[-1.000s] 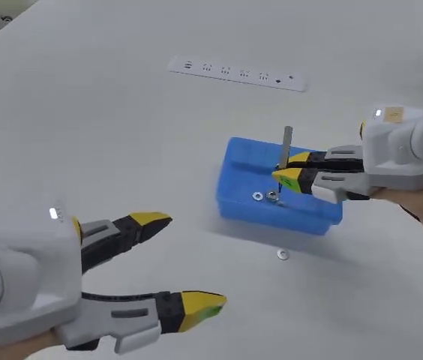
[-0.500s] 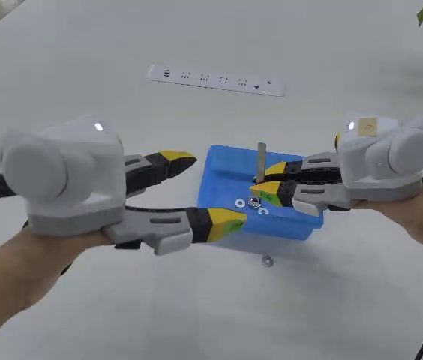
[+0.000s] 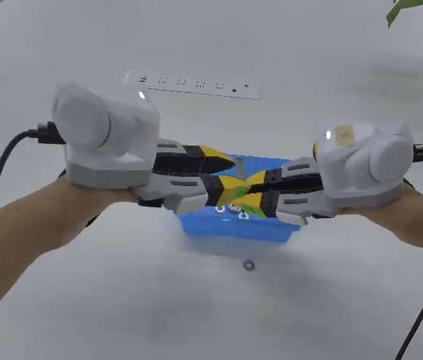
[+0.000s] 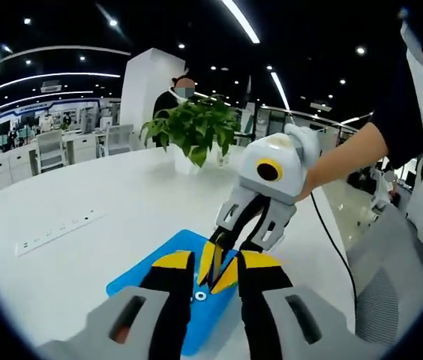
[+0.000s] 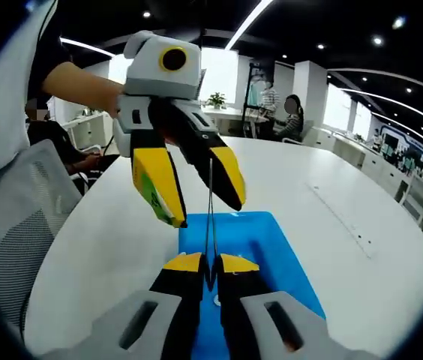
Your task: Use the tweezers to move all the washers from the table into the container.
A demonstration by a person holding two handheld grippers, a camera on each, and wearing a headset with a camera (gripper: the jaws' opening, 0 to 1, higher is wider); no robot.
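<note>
The right gripper [image 5: 211, 264] has its two yellow-tipped jaws pressed nearly together on the tweezers [image 5: 211, 210], a thin dark pair that stands straight up from between the tips in the right gripper view. The left gripper [image 5: 194, 187] faces it head on with its jaws spread wide and nothing between its pads. In the left gripper view those spread jaws sit on either side of the right gripper's tips, close to them, though whether they touch cannot be told. In the head view both grippers are level over the work, their tips meeting above the container, each one held in a bare hand with a black cable trailing off behind.

Nearest the person, one loose washer [image 3: 249, 265] lies on the white table [image 3: 121, 307], just in front of the container's near wall and apart from it. Neither gripper touches it.

Behind it stands the blue container [image 3: 196, 223], a shallow open tray, partly covered by the jaws in the head view. On its floor, below the meeting tips, lie the collected washers [image 4: 200, 295], small pale rings; their count is hard to read under the jaws.

Further back on the table a white power strip [image 3: 193, 84] lies flat, well apart from the container. At the far right edge the green leaves of a plant [image 3: 421, 22] hang into the head view.
</note>
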